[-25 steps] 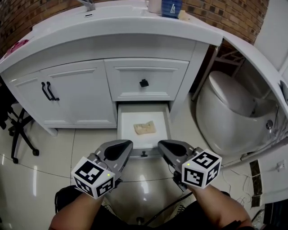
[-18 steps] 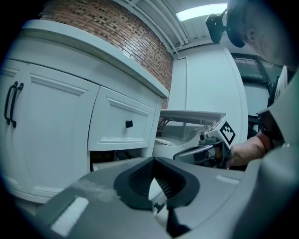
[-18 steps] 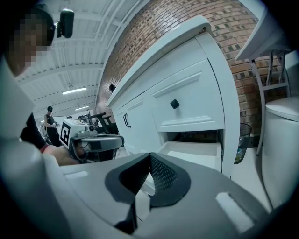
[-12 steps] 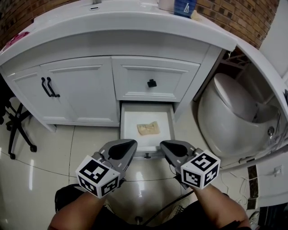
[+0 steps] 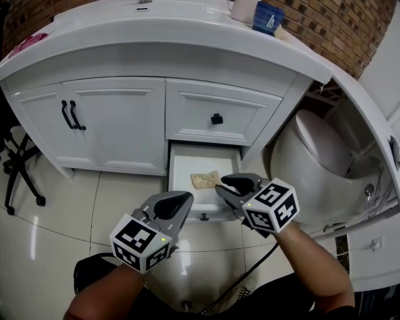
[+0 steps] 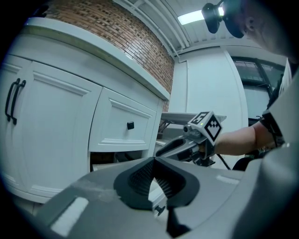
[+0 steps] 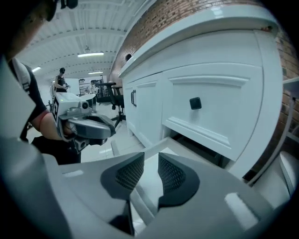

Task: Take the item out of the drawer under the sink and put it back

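The low drawer (image 5: 183,170) under the sink stands pulled out, and a crumpled beige item (image 5: 204,180) lies on its white floor. My right gripper (image 5: 224,185) hovers over the drawer's front right corner, just right of the item and not touching it. Its jaws are opening, and in the right gripper view (image 7: 151,161) only the drawer's white edge (image 7: 140,203) shows through the gap. My left gripper (image 5: 185,199) hangs in front of the drawer's front panel, shut and empty; its pads (image 6: 145,175) meet in the left gripper view.
A closed drawer with a black knob (image 5: 217,119) sits above the open one. Cabinet doors with black handles (image 5: 70,114) are to the left. A white toilet (image 5: 319,169) stands close on the right, a chair base (image 5: 15,172) at the far left. A blue cup (image 5: 269,17) stands on the counter.
My right gripper has moved forward from the floor in front to above the drawer's front right corner, and its jaws have parted. The left gripper has stayed about where it was.
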